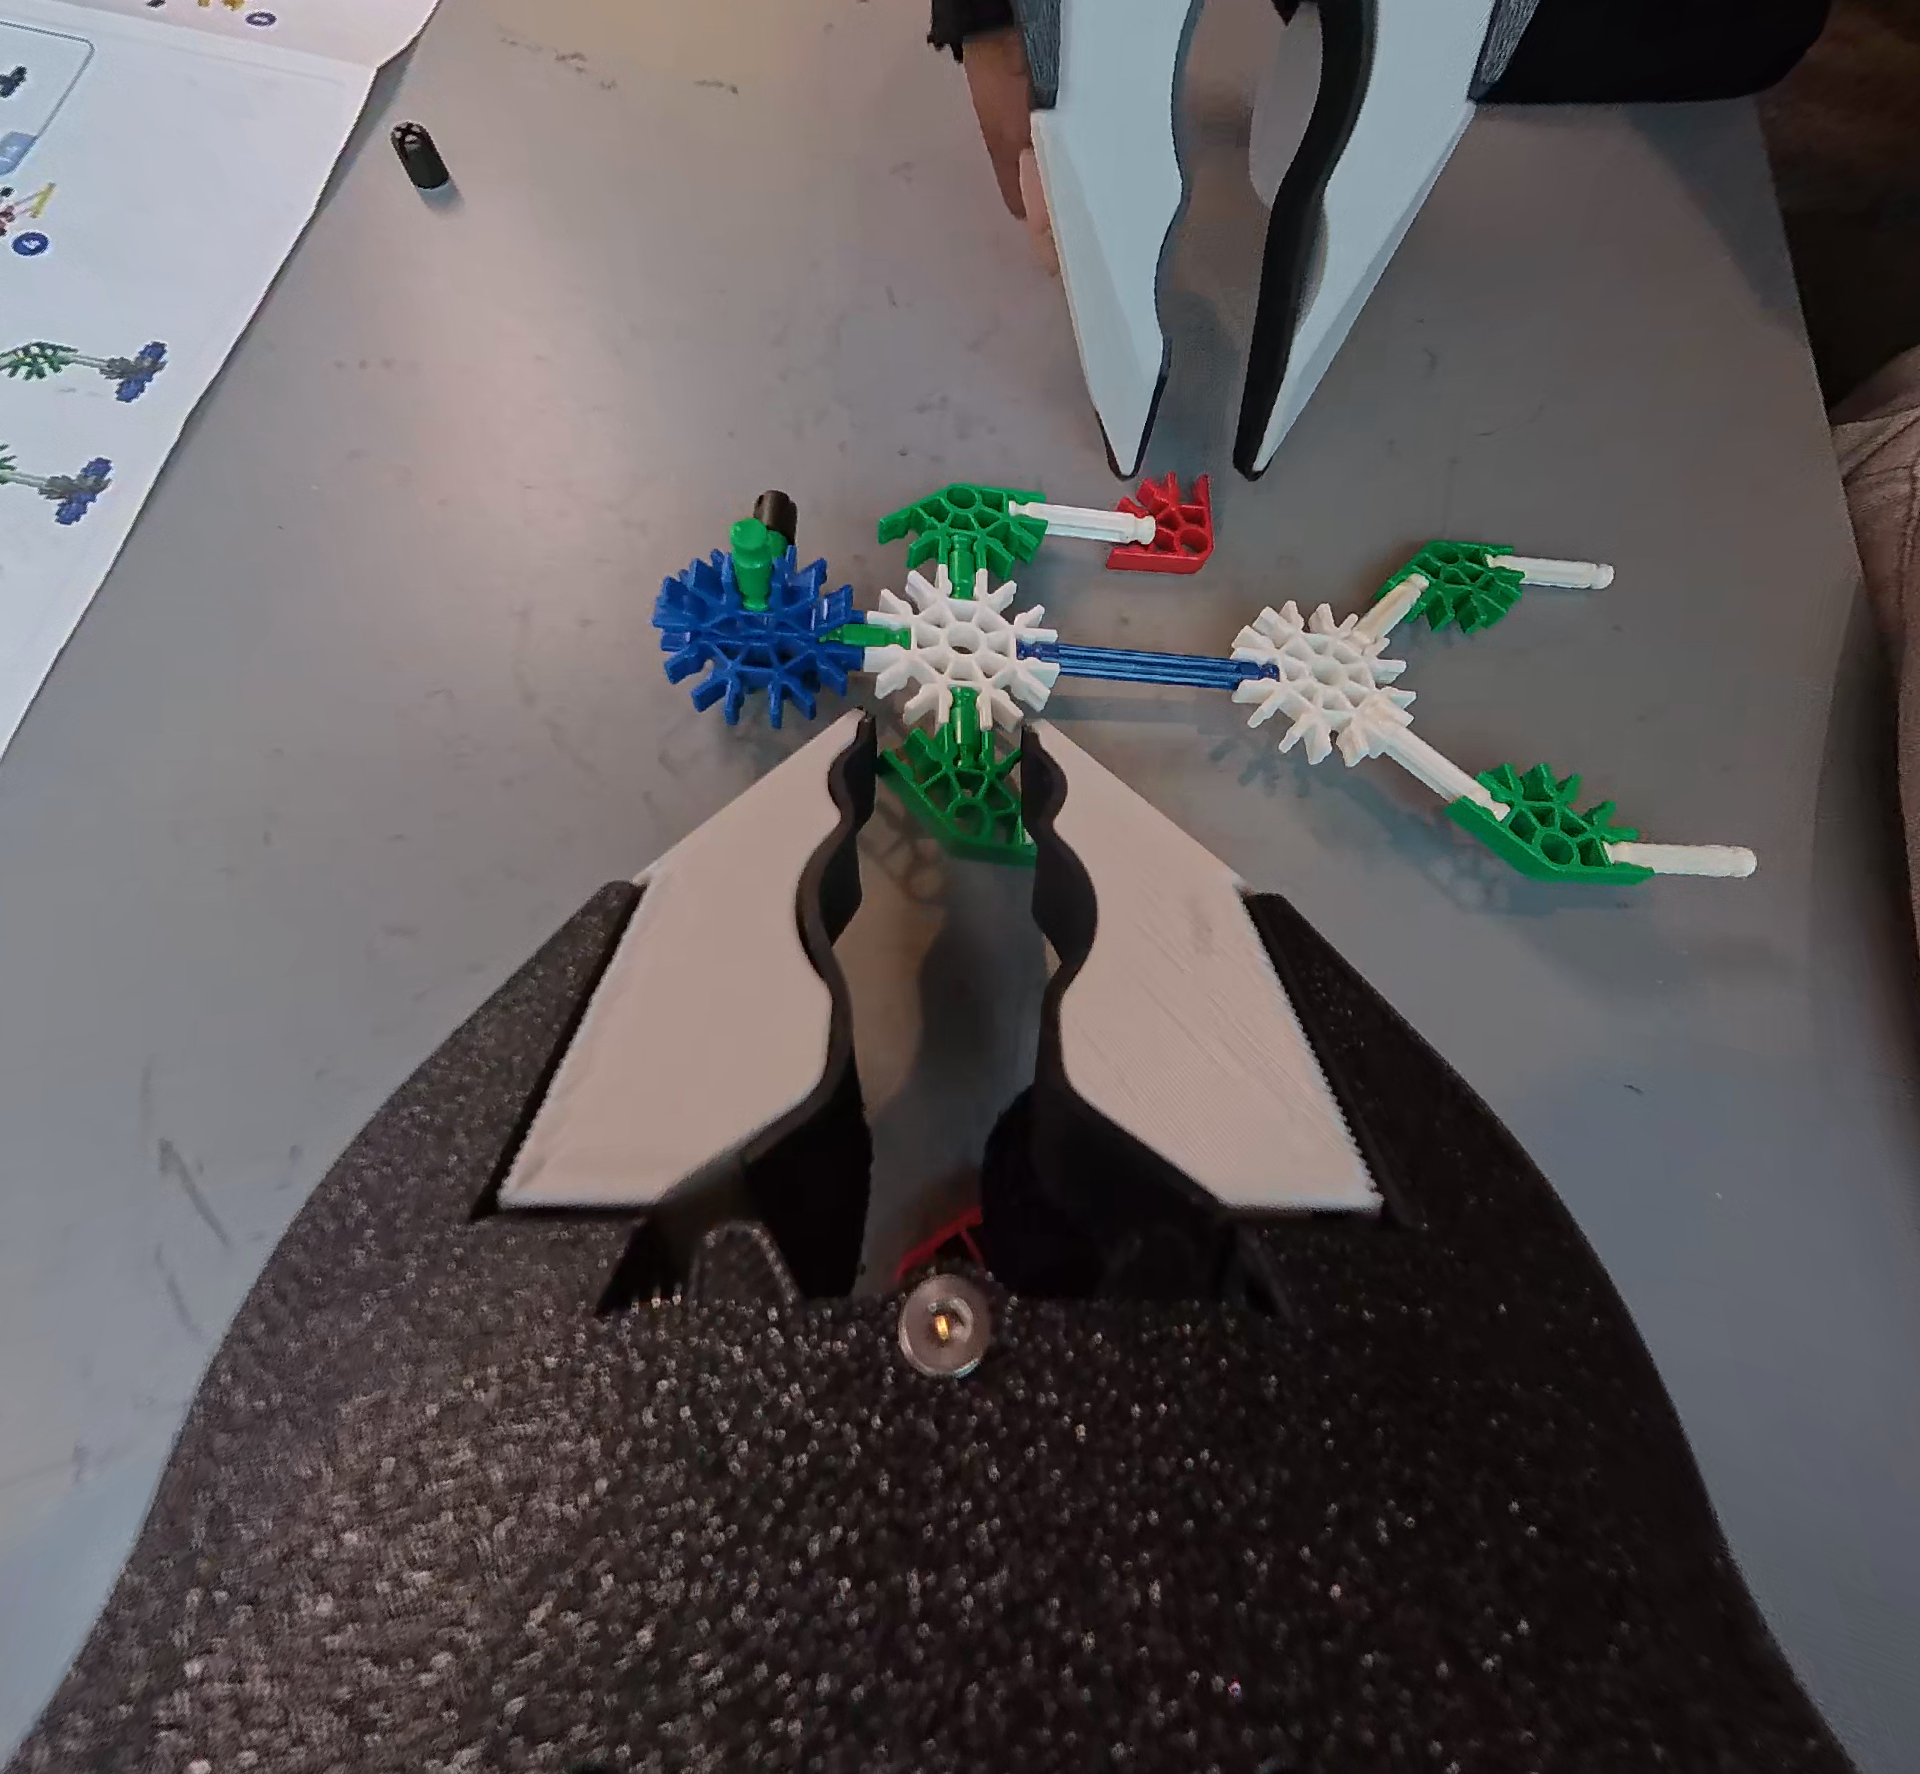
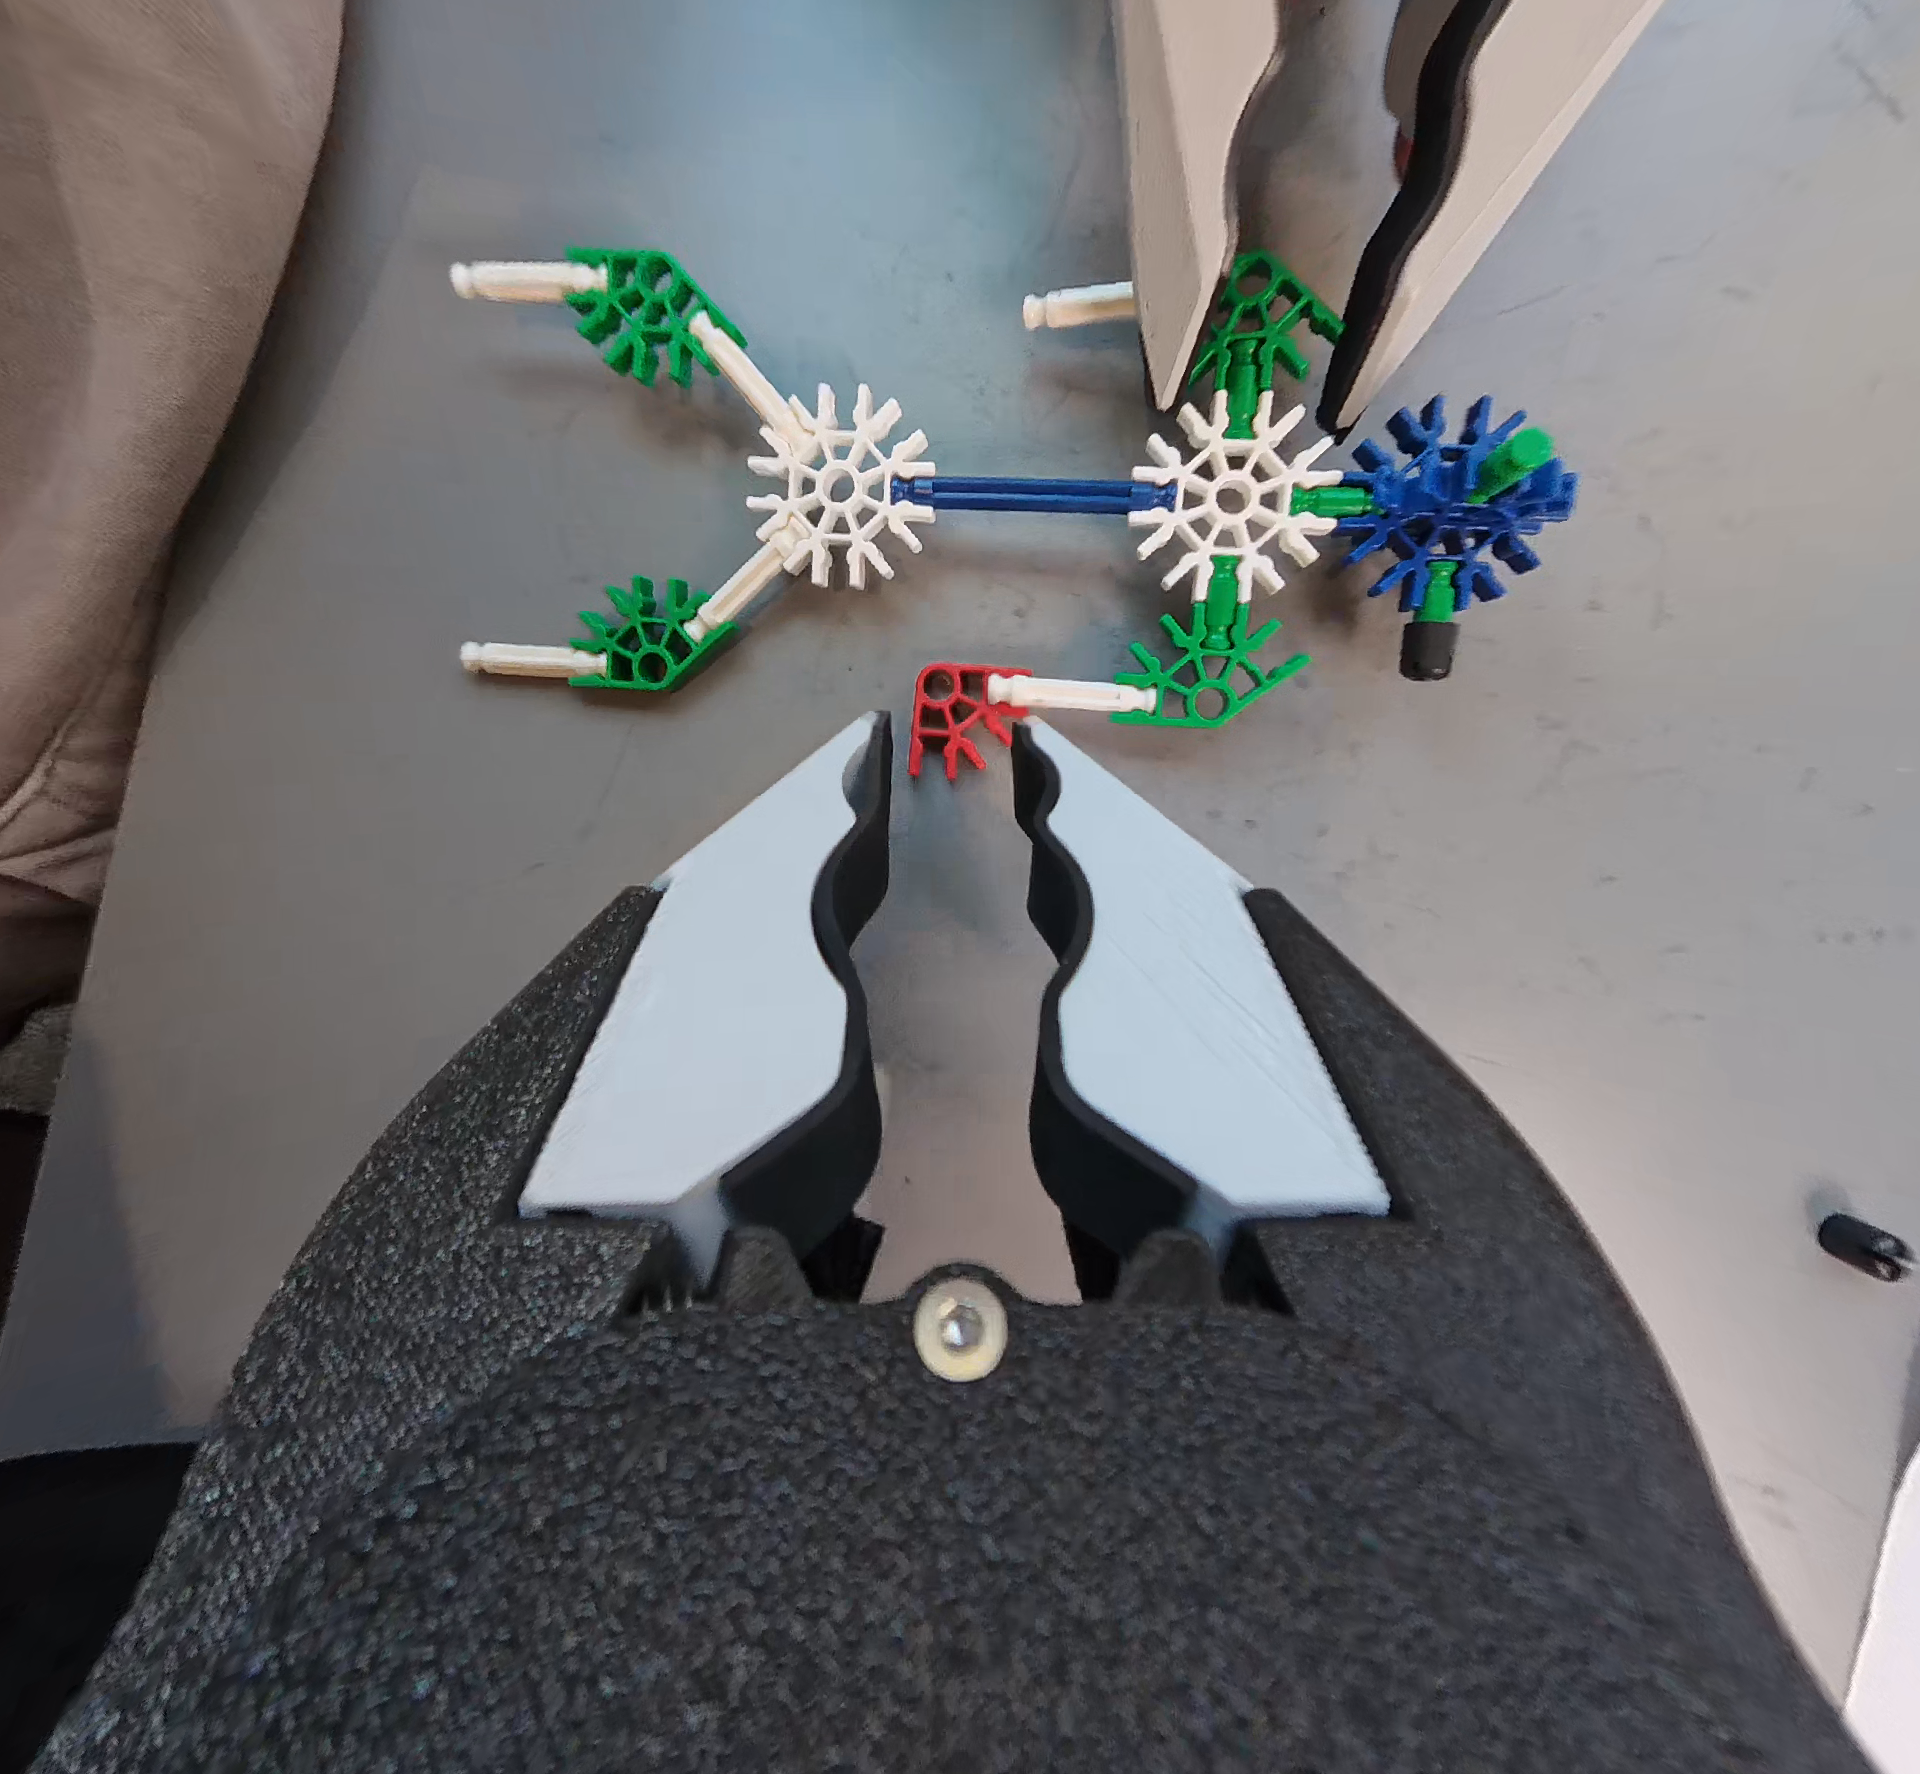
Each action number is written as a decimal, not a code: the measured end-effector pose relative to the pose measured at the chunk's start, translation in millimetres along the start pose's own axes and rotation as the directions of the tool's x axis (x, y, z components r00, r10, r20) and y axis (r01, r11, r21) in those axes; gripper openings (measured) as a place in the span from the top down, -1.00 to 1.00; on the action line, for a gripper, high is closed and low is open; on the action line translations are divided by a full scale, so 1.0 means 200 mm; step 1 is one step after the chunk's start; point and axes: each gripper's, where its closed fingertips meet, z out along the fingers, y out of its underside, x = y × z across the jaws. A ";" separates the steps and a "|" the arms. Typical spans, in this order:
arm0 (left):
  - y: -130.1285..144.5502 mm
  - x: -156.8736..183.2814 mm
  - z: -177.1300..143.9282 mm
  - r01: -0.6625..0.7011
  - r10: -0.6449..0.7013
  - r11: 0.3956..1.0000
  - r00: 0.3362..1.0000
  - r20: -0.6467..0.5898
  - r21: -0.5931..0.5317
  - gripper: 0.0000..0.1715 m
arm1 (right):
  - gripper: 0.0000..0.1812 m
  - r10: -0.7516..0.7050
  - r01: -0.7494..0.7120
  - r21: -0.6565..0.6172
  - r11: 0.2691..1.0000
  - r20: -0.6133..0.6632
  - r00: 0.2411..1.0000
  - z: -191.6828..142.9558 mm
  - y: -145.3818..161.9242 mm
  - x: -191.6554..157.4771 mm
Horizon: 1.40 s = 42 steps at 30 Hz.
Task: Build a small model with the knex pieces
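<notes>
A matte grey tabletop (image 1: pixel 623 374) with dark scuffs and scratches fills both views under soft, even light. Far left of the left jaws, white printed paper sheets (image 1: pixel 187 166) lie flat. Left of the right jaws, beige creased fabric (image 2: pixel 156 270) overlaps the table's edge.

Right gripper (image 2: pixel 951 737), jaws parted, tips flanking a red connector (image 2: pixel 951 708) on the grey table (image 2: pixel 1558 893). Beyond the connector, the toy frame (image 2: pixel 1029 493); left gripper (image 2: pixel 1257 405) straddles its green connector (image 2: pixel 1262 316).
</notes>
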 end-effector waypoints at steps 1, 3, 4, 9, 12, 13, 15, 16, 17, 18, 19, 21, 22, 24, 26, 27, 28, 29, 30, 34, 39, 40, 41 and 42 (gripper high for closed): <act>0.00 0.00 0.00 0.000 0.000 1.000 1.000 -0.001 0.000 0.69 | 0.77 0.011 -0.011 0.021 1.000 -0.008 1.000 -0.02 -0.03 0.01; 0.00 0.00 0.00 0.000 0.000 1.000 1.000 -0.002 -0.001 0.69 | 0.87 0.026 -0.024 0.025 0.999 -0.055 0.998 -0.04 -0.05 0.04; 0.00 0.00 0.00 -0.001 0.001 1.000 1.000 -0.002 -0.002 0.69 | 0.92 0.030 -0.029 0.016 0.999 -0.072 0.997 -0.04 -0.06 0.05; 0.01 0.00 0.01 -0.002 0.002 1.000 1.000 -0.001 -0.008 0.69 | 1.00 0.008 -0.016 -0.072 0.997 -0.109 0.994 0.03 -0.03 0.06; 0.01 0.00 0.01 -0.002 0.002 1.000 1.000 -0.002 -0.010 0.69 | 1.00 0.004 -0.016 -0.105 0.994 -0.110 0.994 0.05 -0.02 0.05; 0.01 0.00 0.01 -0.001 0.001 1.000 1.000 -0.003 -0.009 0.69 | 1.00 -0.001 -0.012 -0.119 0.993 -0.112 0.994 0.06 -0.02 0.05; 0.01 0.00 0.00 0.001 -0.001 1.000 1.000 -0.005 -0.008 0.70 | 1.00 0.001 -0.015 -0.124 0.992 -0.113 0.994 0.06 -0.02 0.05; 0.01 0.00 0.00 0.002 -0.002 1.000 1.000 -0.005 -0.010 0.69 | 1.00 0.002 -0.016 -0.123 0.992 -0.112 0.994 0.06 -0.02 0.05; 0.01 0.00 0.00 0.002 -0.002 1.000 1.000 -0.005 -0.012 0.69 | 1.00 0.007 -0.021 -0.124 0.992 -0.109 0.994 0.06 -0.02 0.05; 0.02 0.00 0.00 0.002 -0.002 1.000 1.000 -0.006 -0.015 0.69 | 1.00 0.007 -0.022 -0.131 0.991 -0.111 0.994 0.06 -0.01 0.06; 0.02 0.00 0.00 0.003 -0.003 1.000 1.000 -0.006 -0.015 0.69 | 1.00 0.005 -0.020 -0.134 0.991 -0.112 0.994 0.06 -0.01 0.06; 0.02 0.00 0.00 0.002 -0.002 1.000 1.000 -0.007 -0.016 0.69 | 1.00 0.011 -0.025 -0.130 0.991 -0.109 0.994 0.06 -0.01 0.06; 0.02 0.00 0.00 0.003 -0.003 1.000 1.000 -0.008 -0.016 0.69 | 1.00 0.010 -0.025 -0.134 0.991 -0.109 0.994 0.06 -0.01 0.06; 0.02 0.00 0.00 0.005 -0.005 1.000 1.000 -0.008 -0.019 0.69 | 1.00 -0.002 -0.016 -0.155 0.988 -0.113 0.994 0.06 -0.01 0.06; 0.02 0.00 0.00 0.003 -0.003 1.000 1.000 -0.006 -0.024 0.69 | 1.00 -0.022 0.001 -0.180 0.984 -0.116 0.993 0.05 -0.02 0.06; 0.02 0.00 0.01 0.002 -0.002 1.000 1.000 -0.006 -0.025 0.69 | 1.00 -0.026 0.005 -0.180 0.984 -0.116 0.993 0.05 -0.03 0.06; 0.02 0.00 0.00 0.003 -0.003 1.000 1.000 -0.007 -0.024 0.69 | 1.00 -0.027 0.006 -0.179 0.984 -0.114 0.993 0.04 -0.04 0.06; 0.02 0.00 0.01 0.002 -0.002 1.000 1.000 -0.007 -0.025 0.69 | 1.00 -0.030 0.009 -0.185 0.983 -0.112 0.993 0.04 -0.05 0.06; 0.02 0.00 0.01 0.002 -0.002 1.000 1.000 -0.007 -0.025 0.69 | 1.00 -0.037 0.014 -0.202 0.979 -0.109 0.993 0.05 -0.04 0.06; 0.02 0.00 0.00 0.003 -0.003 1.000 1.000 -0.008 -0.018 0.69 | 1.00 -0.039 0.016 -0.234 0.972 -0.095 0.995 0.06 -0.02 0.06; 0.01 0.00 -0.01 0.005 -0.005 1.000 1.000 -0.008 -0.016 0.69 | 1.00 -0.038 0.011 -0.260 0.965 -0.097 0.995 0.07 -0.01 0.06; 0.01 0.00 -0.01 0.006 -0.006 1.000 1.000 -0.008 -0.016 0.69 | 1.00 -0.035 0.007 -0.270 0.963 -0.099 0.994 0.07 -0.01 0.06; 0.02 0.00 -0.01 0.006 -0.006 1.000 1.000 -0.007 -0.017 0.69 | 1.00 -0.034 0.005 -0.282 0.959 -0.099 0.994 0.07 -0.01 0.06; 0.02 0.00 -0.01 0.007 -0.007 1.000 1.000 -0.007 -0.017 0.69 | 1.00 -0.032 0.002 -0.296 0.955 -0.096 0.995 0.07 -0.01 0.06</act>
